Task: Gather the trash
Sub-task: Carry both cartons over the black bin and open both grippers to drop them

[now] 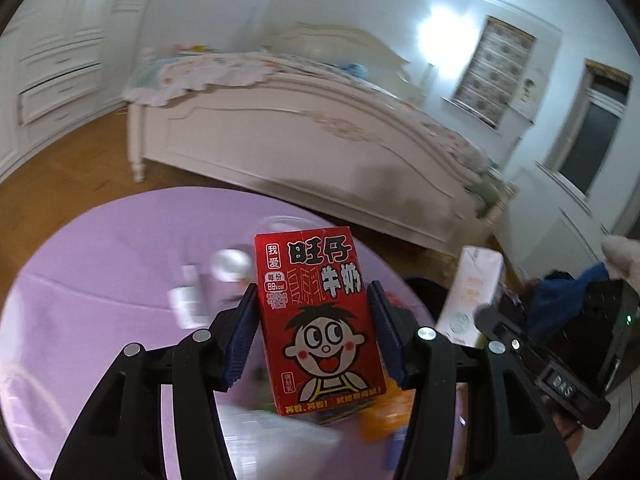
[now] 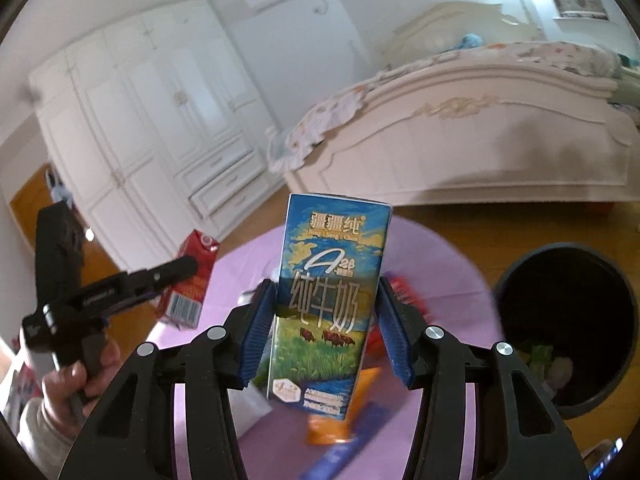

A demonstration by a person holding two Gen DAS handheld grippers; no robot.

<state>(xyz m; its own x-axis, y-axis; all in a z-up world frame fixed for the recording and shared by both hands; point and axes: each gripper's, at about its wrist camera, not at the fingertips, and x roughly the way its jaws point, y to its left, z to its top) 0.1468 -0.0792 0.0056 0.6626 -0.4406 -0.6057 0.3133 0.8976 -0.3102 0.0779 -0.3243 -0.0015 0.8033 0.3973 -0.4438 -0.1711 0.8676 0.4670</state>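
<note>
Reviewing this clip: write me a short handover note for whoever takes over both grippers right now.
Left gripper: shut on the red milk carton with a cartoon face, lifted above the round purple table.
Right gripper: shut on the tall blue-and-green milk carton, also lifted.
Black round trash bin: on the floor right of the table, some trash inside.
Left: drop both cartons in, then clear the blurred orange wrapper and other litter.

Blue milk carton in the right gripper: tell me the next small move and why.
Probably carry the blue milk carton right, over the black bin, before letting go. The right gripper clamps it upright above the purple table. The bin stands open on the floor beside the table, with trash already inside. The left gripper holds the red milk carton, which could follow.
</note>
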